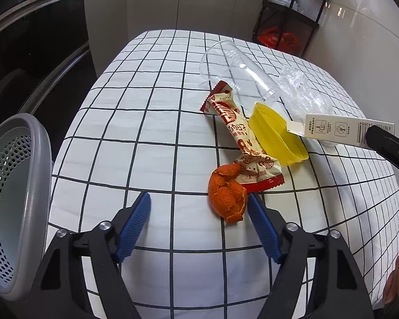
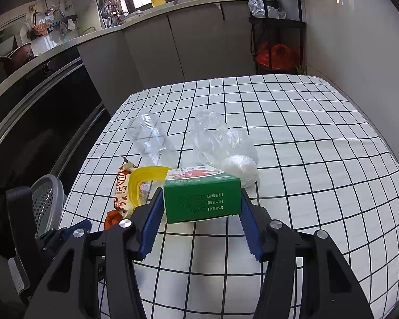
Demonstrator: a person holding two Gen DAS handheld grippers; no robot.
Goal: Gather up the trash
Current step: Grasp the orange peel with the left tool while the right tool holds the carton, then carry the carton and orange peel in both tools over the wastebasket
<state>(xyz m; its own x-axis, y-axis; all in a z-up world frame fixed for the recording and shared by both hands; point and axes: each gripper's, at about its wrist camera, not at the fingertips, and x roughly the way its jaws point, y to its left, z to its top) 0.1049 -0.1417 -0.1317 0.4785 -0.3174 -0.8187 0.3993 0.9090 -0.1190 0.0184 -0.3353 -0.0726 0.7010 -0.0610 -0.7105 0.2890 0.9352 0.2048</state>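
Left claw (image 1: 199,212) hangs low over the table (image 1: 146,133) with its jaws apart, and the orange peel (image 1: 227,195) lies between the blue pads (image 1: 135,226), touching or almost touching one of them; I cannot tell whether it presses yet. The peel looks light, soft and curled, so I think it will bend and may tear; better to take it across its thick middle hump than by a thin edge. Its long axis runs roughly away from the claw, toward the snack wrapper (image 1: 242,138), whose red end overlaps it, so the wrapper may come up together with it. The wrapper is thin and slippery, and lies slanted toward the clear cup (image 1: 236,71), which lies on its side with the mouth pointing away. A yellow lid (image 1: 278,138) leans beside them. The grey basket (image 1: 16,199) waits at the table's edge, just beside this claw. The right claw (image 2: 200,212) is clamped on the green box (image 2: 202,199), pads on its two short sides, clear of the cloth it seems; the box is stiff cardboard, probably empty and light, its long side across the jaws.
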